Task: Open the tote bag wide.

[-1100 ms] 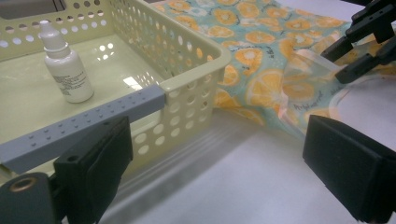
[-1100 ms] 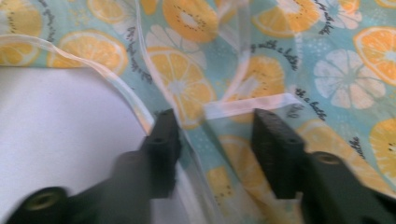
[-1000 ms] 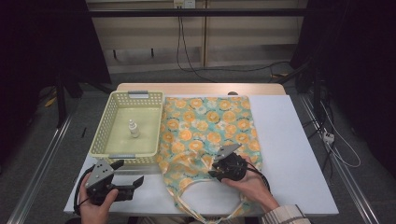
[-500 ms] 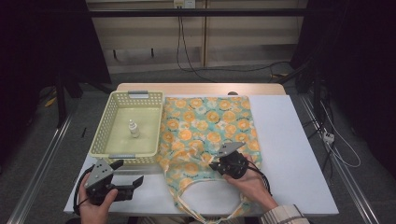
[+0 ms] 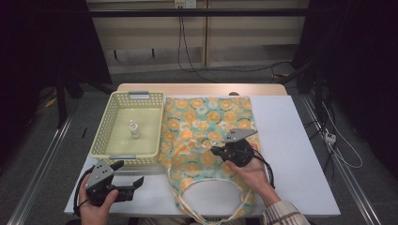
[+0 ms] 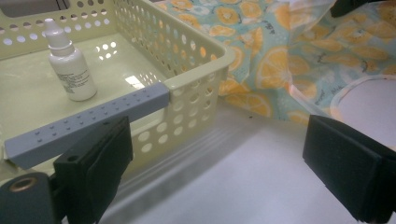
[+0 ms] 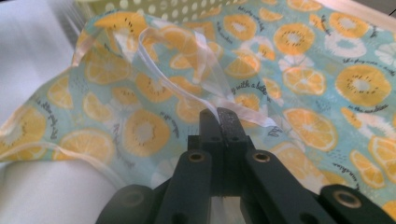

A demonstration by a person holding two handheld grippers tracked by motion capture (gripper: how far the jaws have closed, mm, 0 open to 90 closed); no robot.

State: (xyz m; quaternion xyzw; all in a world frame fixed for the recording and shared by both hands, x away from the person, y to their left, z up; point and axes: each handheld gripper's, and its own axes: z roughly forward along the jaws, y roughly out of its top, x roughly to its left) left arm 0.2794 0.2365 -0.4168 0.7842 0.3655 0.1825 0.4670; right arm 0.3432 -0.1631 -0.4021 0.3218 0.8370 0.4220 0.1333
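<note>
Two hand-held grippers, one fabric bag, one basket, one bottle.

Item 1: flat tote bag of teal cloth printed with orange slices [image 5: 206, 133], lying on the white tabletop [image 5: 300, 154] just right of the basket. Long axis runs from the person toward the far edge; the mouth and the pale cream strap handles [image 5: 213, 199] lie at the near end.

Item 2: right gripper [image 5: 217, 151], black, with grey three-cornered plate. Jaws closed tight, having just been closing, with the bag's top layer of cloth and a pale strap pinched between them, as the right gripper view [image 7: 219, 116] shows. Cloth rises in a peak at the tips, so the mouth looks partly lifted.

Item 3: left gripper [image 5: 129, 176], resting on the tabletop at the basket's near corner, jaws standing wide apart, nothing between the pads [image 6: 100, 154].

Item 4: pale yellow perforated plastic basket with grey handles [image 5: 115, 101], holding a small white dropper bottle [image 5: 134, 129], upright.

Relation governing the next move: the bottle lies ahead of the open left gripper, and the bag mouth sits to that gripper's right; the left hand is nearer the bottle.
</note>
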